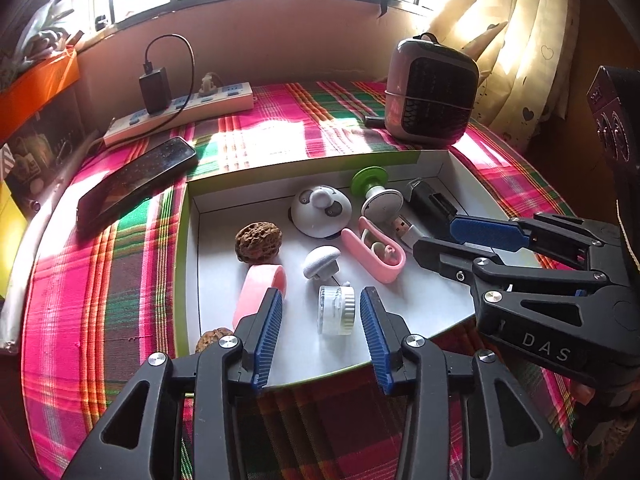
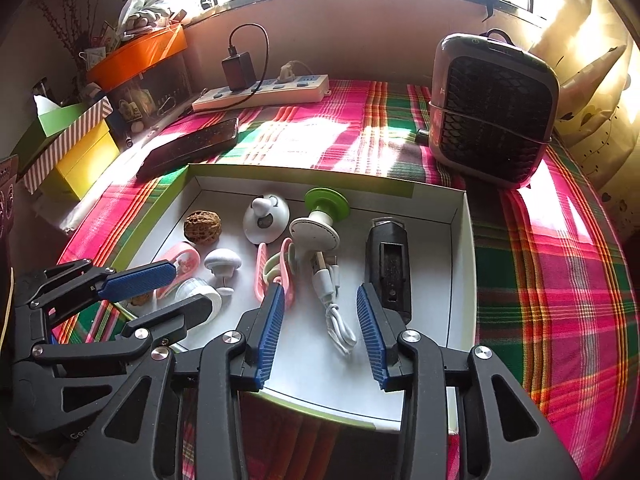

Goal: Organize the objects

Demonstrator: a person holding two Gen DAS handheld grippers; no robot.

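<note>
Left wrist view: left hand-held gripper (image 1: pixel 320 312) spread, straddling clear jar (image 1: pixel 335 309) lying on its side in white tray (image 1: pixel 448 296); axis runs across the fingers | right hand-held gripper (image 2: pixel 320 312) spread, empty, over white cable (image 2: pixel 334 304); cable runs lengthwise between fingers | left nearer jar

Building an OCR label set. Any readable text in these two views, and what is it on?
"DAS": on the right tongs, seen in the left wrist view.
"Ge...": on the left tongs body, cut off, rest unreadable.
Maroon box print: too blurred.
Power strip, phone: nothing legible.
</note>
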